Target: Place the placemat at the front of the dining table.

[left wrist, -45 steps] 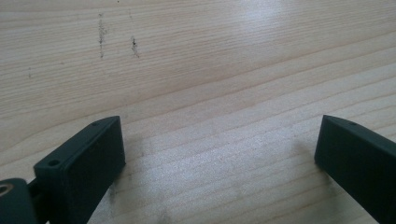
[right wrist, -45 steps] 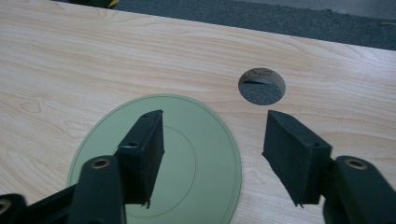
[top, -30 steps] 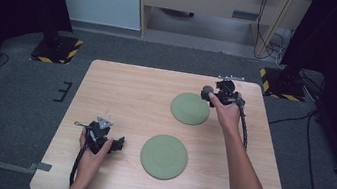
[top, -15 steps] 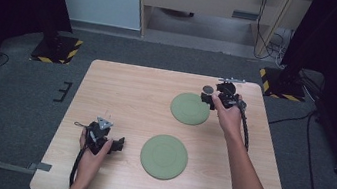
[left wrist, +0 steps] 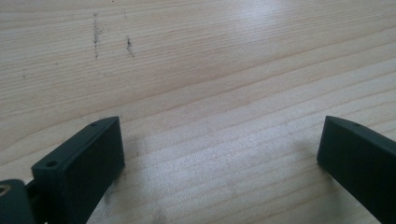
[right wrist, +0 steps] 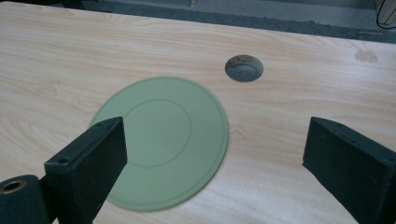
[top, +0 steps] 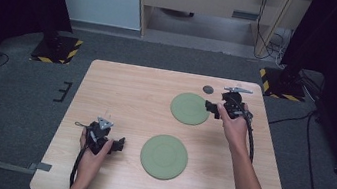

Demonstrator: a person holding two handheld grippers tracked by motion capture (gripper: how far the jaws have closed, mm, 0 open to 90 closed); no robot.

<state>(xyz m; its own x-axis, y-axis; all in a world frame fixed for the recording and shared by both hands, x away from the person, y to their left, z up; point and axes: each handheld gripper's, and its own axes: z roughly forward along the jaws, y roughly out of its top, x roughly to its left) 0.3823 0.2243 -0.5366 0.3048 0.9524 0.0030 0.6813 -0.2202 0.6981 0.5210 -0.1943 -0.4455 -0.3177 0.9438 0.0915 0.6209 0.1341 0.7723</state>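
High view: my right gripper [top: 214, 107] pulled back off the far round green plate [top: 189, 109], jaws wide, empty. Left gripper [top: 116, 143] idle, wide. Looked like re-approaching.

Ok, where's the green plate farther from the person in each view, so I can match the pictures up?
High view: far green plate, right of centre, just left of the right hand-held gripper.
Right gripper view: same plate, centre-left, partly behind one jaw.
Left gripper view: not in it, just bare table.
Shared landmark: the round hole in the table beyond the plate.
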